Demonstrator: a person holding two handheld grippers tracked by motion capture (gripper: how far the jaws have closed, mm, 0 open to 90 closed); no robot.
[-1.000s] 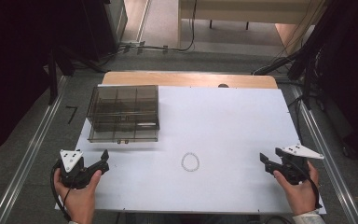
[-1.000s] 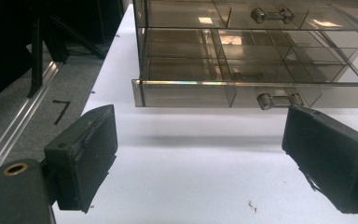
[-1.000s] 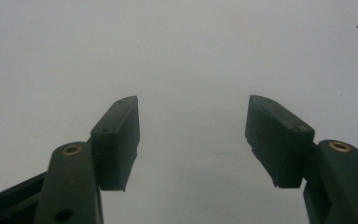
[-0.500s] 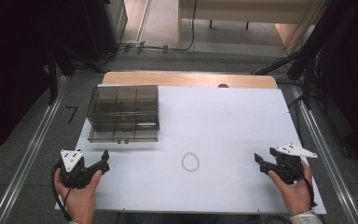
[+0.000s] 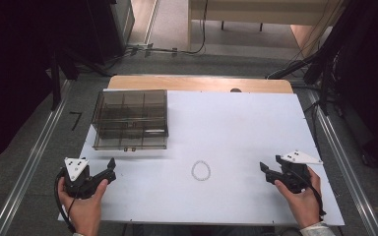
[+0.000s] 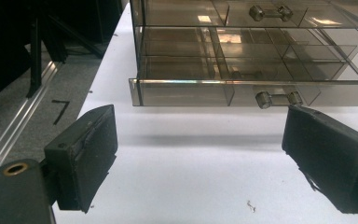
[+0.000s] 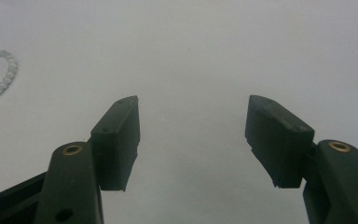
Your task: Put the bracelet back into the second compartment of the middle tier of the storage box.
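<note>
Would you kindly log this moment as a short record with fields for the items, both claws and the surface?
Surface: white table
Bead bracelet: a closed loop lying flat near the table's middle front, untouched
Drawer box: smoky clear plastic organiser at the left rear, lower drawer pulled slightly out
Left claw: open, pointing toward the drawer box, holding nothing
Right claw: open, aimed toward the bracelet, well short of it

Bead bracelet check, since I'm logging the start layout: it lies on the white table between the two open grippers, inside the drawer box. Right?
Not quite. The bead bracelet lies on the bare white table, outside the drawer box, as the high view shows. It is between the open left gripper and right gripper.
</note>
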